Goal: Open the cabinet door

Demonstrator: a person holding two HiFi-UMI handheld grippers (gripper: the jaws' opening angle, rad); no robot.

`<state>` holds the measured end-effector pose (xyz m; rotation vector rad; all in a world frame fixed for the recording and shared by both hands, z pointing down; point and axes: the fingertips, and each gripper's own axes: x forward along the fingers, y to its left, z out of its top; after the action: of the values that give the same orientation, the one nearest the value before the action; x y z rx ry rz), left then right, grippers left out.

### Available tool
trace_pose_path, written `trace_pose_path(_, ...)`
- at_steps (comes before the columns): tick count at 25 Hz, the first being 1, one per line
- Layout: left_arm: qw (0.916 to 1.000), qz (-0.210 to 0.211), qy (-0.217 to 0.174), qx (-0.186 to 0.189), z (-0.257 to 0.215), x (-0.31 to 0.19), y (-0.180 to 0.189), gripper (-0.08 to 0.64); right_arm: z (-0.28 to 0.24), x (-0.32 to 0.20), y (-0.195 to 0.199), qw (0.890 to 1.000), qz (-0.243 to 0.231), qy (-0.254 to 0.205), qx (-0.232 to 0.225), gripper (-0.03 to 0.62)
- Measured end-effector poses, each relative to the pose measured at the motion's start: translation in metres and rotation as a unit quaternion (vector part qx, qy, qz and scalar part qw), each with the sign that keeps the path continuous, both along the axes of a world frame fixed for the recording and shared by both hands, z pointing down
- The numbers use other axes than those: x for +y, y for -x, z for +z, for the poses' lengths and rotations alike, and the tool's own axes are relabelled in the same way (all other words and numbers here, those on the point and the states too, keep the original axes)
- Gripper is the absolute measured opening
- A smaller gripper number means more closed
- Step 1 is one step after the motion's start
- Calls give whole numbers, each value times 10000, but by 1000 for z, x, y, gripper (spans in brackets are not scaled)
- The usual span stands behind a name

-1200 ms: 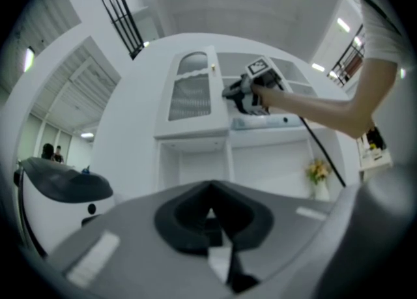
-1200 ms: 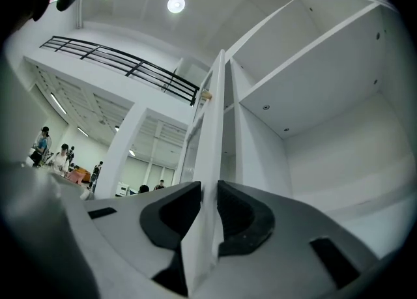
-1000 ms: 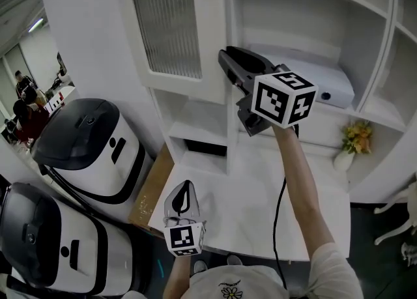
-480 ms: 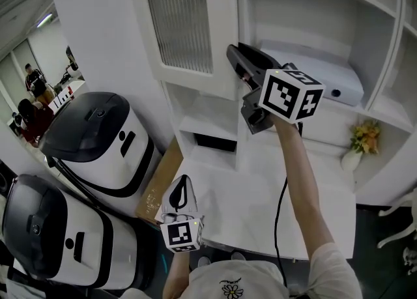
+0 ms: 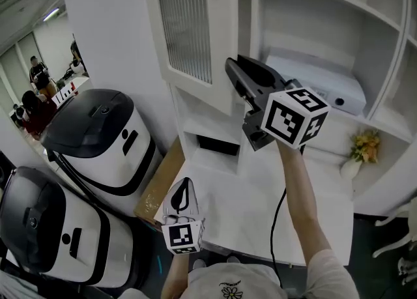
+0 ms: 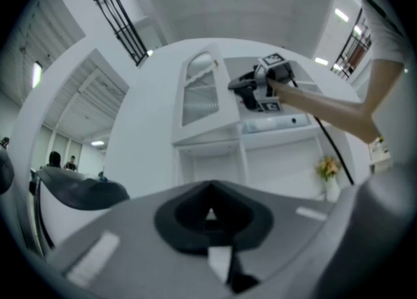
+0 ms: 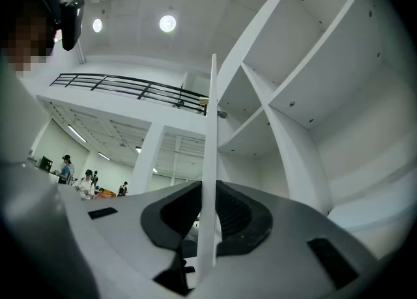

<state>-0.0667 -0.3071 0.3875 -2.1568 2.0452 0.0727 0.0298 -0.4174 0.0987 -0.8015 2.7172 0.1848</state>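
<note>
The right gripper (image 5: 240, 75), on a raised, outstretched arm, pinches the cabinet door (image 5: 190, 30) edge, while the left gripper (image 5: 183, 193) sits low, jaws seemingly together.

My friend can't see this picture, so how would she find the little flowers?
Start at the big white cabinet and look down to its flat white countertop. At the countertop's right end, below the shelf with the long white box, stands a small white vase of flowers. Its yellow-orange blooms stand out from the plain white shelves around it.
</note>
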Motion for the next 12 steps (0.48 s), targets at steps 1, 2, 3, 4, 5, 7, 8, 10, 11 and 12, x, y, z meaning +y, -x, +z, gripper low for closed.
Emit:
trace_pose_path(1, 10000, -30, 5, 2, 1, 1, 2, 8, 0, 3, 2, 10000, -56, -33, 43, 63)
trace_pose_path(2, 10000, -61, 6, 6, 1, 2, 6, 6, 1, 7, 5, 9998, -137, -62, 99, 64)
trace_pose_path(3, 10000, -91, 1, 15, 2, 3, 10, 6, 1, 12, 9, 9996, -236, -84, 155, 64)
trace_pose_path(4, 9999, -120, -9, 25, 1, 3, 14, 6, 1, 17, 14, 9992, -340, -102, 203, 66)
trace_pose_path(5, 9999, -145, -21, 35, 1, 4, 17, 8, 1, 22, 20, 9987, -437, -119, 240, 67)
trace_pose_path(7, 9998, -178, -49, 49, 0, 5, 21, 6, 1, 32, 29, 9977, -602, -151, 287, 71)
trace_pose_path(8, 9998, -187, -59, 53, 0, 5, 22, 6, 2, 37, 34, 9971, -674, -160, 302, 74)
trace_pose_path(10, 9998, -199, -69, 52, -1, 5, 23, 6, 1, 45, 42, 9962, -795, -178, 323, 78)
trace_pose_path(11, 9998, -207, -70, 48, -1, 6, 23, 6, 1, 49, 46, 9956, -857, -190, 326, 80)
trace_pose_path(12, 9997, -217, -70, 43, -1, 7, 24, 6, 2, 54, 50, 9950, -931, -191, 320, 83)
